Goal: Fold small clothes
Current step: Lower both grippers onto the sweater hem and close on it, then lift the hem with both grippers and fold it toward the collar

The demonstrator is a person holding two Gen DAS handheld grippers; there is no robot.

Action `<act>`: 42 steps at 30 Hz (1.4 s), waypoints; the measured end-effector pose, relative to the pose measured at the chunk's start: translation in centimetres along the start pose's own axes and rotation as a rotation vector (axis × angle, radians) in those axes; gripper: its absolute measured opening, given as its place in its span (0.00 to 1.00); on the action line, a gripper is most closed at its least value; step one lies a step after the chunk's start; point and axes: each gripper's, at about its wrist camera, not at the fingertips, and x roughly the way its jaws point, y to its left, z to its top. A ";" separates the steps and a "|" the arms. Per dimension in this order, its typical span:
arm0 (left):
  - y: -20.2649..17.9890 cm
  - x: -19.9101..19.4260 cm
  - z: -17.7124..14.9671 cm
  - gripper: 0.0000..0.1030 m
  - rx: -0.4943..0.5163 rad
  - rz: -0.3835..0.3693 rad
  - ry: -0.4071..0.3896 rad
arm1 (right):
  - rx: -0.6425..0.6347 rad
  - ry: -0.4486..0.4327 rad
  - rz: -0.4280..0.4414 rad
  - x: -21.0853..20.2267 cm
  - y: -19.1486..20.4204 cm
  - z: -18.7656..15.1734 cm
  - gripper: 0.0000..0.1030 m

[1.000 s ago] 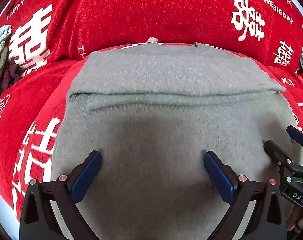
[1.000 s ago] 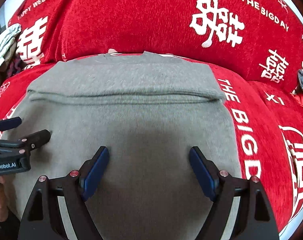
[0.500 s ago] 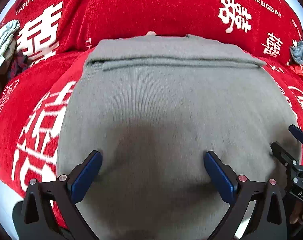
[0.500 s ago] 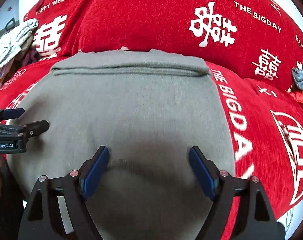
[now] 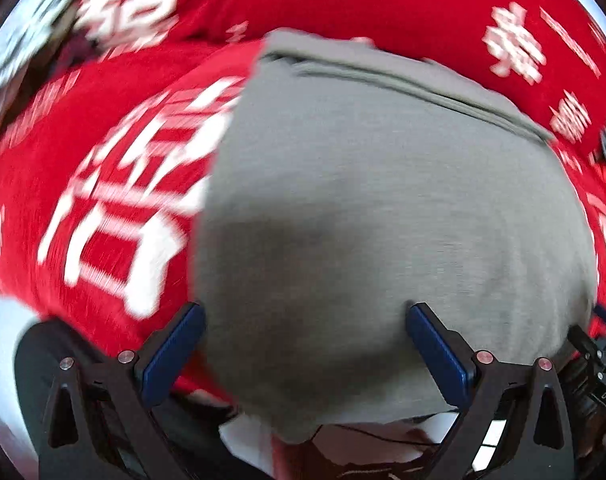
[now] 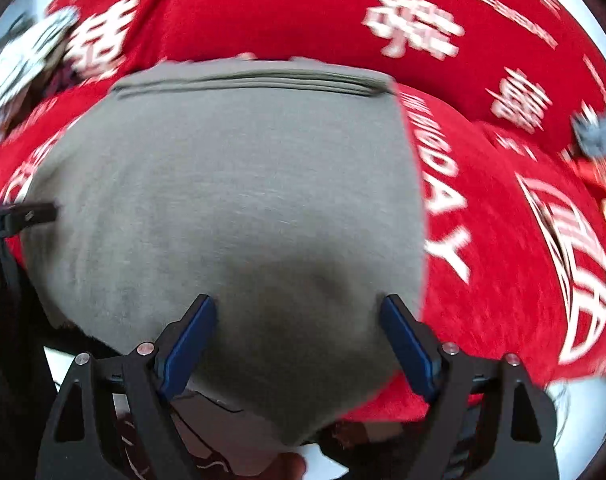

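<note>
Both sets of blue-padded fingers stand spread wide, nothing between them. The left gripper (image 5: 305, 322) hangs over the near left part of the grey garment (image 5: 383, 220), its left pad (image 5: 175, 354) just past the cloth's left edge over the red cover (image 5: 103, 200) and its right pad (image 5: 437, 354) over the grey fabric. The right gripper (image 6: 299, 316) sits over the near right part of the same garment (image 6: 231, 208), both pads above grey cloth, the right pad (image 6: 409, 354) close to the garment's right edge.

The garment lies flat on the red cover (image 6: 503, 220), which is printed with white characters and lettering. Its far end shows a folded band running across the width, with stacked edges visible. The near edge droops over the front of the surface, below the grippers.

From the right wrist view the left gripper's black tip (image 6: 31, 214) pokes in at the garment's left side; from the left wrist view, the right gripper's black body (image 5: 595, 364) shows at the garment's lower right corner. Whether either touches the cloth I cannot tell.

A pale bundle of other clothes (image 6: 27, 56) lies at the far left on the cover, and a small grey-blue item (image 6: 597, 132) sits far right. Both views are smeared with motion blur.
</note>
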 end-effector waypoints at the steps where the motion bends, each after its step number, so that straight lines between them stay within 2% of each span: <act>1: 1.1 0.3 -0.2 0.99 -0.042 -0.018 0.020 | 0.040 0.009 -0.004 0.1 -0.9 -0.3 0.85; 4: 1.8 0.9 -1.0 0.99 -0.075 -0.063 0.058 | 0.120 0.060 0.011 1.0 -2.6 -1.0 0.84; 6: 0.9 1.4 -1.7 0.99 -0.034 -0.080 0.098 | 0.123 0.053 0.013 0.9 -2.7 -1.1 0.85; 10: -0.9 1.5 -2.6 0.97 0.024 -0.084 0.127 | 0.100 0.066 0.020 1.0 -1.6 -1.5 0.83; 11: -1.1 1.3 -2.6 0.88 0.031 -0.086 0.124 | 0.096 0.063 0.019 1.0 -1.5 -1.5 0.75; 12: -1.3 0.8 -2.7 0.81 0.037 -0.093 0.117 | 0.089 0.053 0.023 0.8 -1.3 -1.5 0.56; 13: -1.5 0.1 -2.7 0.63 0.049 -0.098 0.103 | 0.086 0.037 0.040 0.3 -1.3 -1.4 0.26; 14: -1.7 -0.4 -2.7 0.36 0.064 -0.103 0.092 | 0.084 0.026 0.067 0.0 -1.4 -1.3 0.16; 15: -1.8 -1.0 -2.6 0.24 0.079 -0.104 0.081 | 0.086 0.027 0.099 -0.2 -1.5 -1.2 0.16; 16: -1.8 -1.6 -2.4 0.16 0.092 -0.104 0.070 | 0.095 0.029 0.115 -0.2 -1.6 -1.1 0.15; 19: -1.5 -2.8 -1.5 0.16 0.083 -0.142 0.041 | 0.156 0.014 0.223 -0.5 -2.9 -0.5 0.13; 21: -1.1 -3.6 -0.6 0.14 0.080 -0.165 0.016 | 0.192 -0.039 0.307 -1.7 -3.9 0.3 0.13; 23: -0.8 -4.6 0.7 0.14 0.073 -0.188 -0.028 | 0.201 -0.100 0.342 -2.9 -4.3 1.5 0.13; 28: -0.8 -5.8 6.1 0.14 0.064 -0.171 -0.151 | 0.207 -0.196 0.332 -3.6 -5.2 5.6 0.13; 31: -0.8 -4.4 10.1 0.14 0.027 -0.176 -0.170 | 0.244 -0.233 0.322 -2.2 -5.4 8.9 0.13; 34: -0.1 -2.6 11.8 0.14 -0.026 -0.146 -0.125 | 0.246 -0.208 0.282 0.2 -4.9 11.0 0.13; 37: 1.4 -2.8 10.5 0.15 -0.074 -0.184 -0.110 | 0.242 -0.171 0.258 1.8 -4.4 11.0 0.13; 38: 1.9 -3.1 9.5 0.22 -0.073 -0.187 -0.101 | 0.235 -0.169 0.251 2.1 -4.3 10.9 0.13; 39: 2.2 -3.4 8.6 0.37 -0.073 -0.178 -0.095 | 0.229 -0.169 0.247 2.3 -4.2 10.7 0.13; 40: 2.8 -3.9 7.0 0.88 -0.093 -0.152 -0.096 | 0.228 -0.170 0.244 2.4 -4.2 10.6 0.13; 41: 3.2 -4.4 5.5 0.99 -0.131 -0.136 -0.120 | 0.226 -0.170 0.244 2.6 -4.3 10.5 0.13; 42: 3.8 -4.9 3.7 0.99 -0.170 -0.147 -0.158 | 0.230 -0.167 0.247 2.8 -4.5 10.5 0.13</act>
